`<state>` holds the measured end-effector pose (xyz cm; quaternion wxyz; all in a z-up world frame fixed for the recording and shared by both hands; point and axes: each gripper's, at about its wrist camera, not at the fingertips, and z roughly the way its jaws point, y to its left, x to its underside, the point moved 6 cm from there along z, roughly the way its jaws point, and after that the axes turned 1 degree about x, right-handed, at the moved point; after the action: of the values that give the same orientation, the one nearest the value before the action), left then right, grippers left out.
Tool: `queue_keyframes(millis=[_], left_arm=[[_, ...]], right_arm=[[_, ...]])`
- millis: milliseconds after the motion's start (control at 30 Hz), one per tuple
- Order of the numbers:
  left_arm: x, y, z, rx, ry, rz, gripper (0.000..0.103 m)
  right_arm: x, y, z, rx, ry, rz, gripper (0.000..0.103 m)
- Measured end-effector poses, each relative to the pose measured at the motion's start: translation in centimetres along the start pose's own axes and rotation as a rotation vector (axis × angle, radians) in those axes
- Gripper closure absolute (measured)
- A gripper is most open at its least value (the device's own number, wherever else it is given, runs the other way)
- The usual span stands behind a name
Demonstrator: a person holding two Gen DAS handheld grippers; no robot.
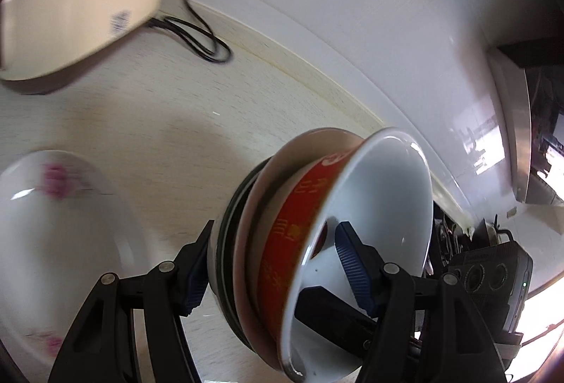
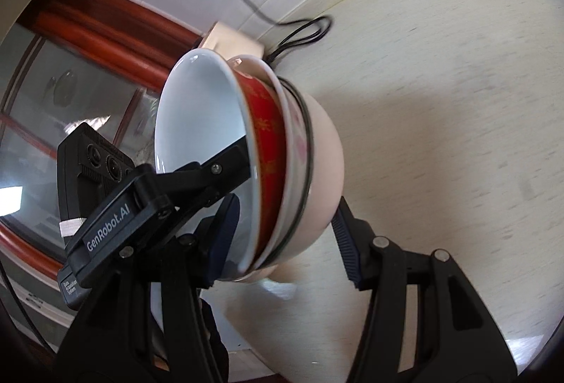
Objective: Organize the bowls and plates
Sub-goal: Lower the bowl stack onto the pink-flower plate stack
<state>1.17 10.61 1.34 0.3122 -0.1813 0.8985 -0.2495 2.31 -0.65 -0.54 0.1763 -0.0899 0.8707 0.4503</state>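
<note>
A: Bowls (image 1: 317, 242) are seen nested as a tilted stack above the pale table (image 1: 158, 108). What surrounds them?

B: Largest first: the white wall (image 1: 352, 12) is shown behind, a white appliance (image 1: 81, 2) at upper left, a flowered plate (image 1: 53, 224) at lower left, then a looped black cable (image 1: 208, 44).

A: And the stack itself?

B: A white-lined red bowl (image 2: 264, 150) is set inside a pinkish one, then a dark-rimmed white one.

A: Grips?

B: The left gripper (image 1: 271, 266) and right gripper (image 2: 285, 228) are each part open and clamped across the stack, one pad inside, one outside. A red-framed window (image 2: 88, 41) is shown only in the right view.
</note>
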Motion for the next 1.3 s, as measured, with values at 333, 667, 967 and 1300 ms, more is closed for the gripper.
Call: queue_keyframes(millis=[333,667,967,1300], left_arm=[[-1.4,6.9,-6.2,-0.065,-0.074,-0.087,0.037],[-1.3,12.0,-6.4,-0.064,-0.058,-0.154,0.037],[-0.8,13.2,-6.3,-0.043,-0.037,-0.186,0.037],[-0.7,13.7,-6.1,-0.03,-0.029,-0.199,0.038]], right_arm=[[1.6,5.3,6.9,-0.043,0.099,-0.016,0.046],[2.9,5.6,10.5,-0.003,0.16,-0.007,0.046],[2.9,5.4,12.0,0.038,0.183,-0.009,0.046],[3.2,5.5,11.8,0.051,0.214,0.01,0.043]])
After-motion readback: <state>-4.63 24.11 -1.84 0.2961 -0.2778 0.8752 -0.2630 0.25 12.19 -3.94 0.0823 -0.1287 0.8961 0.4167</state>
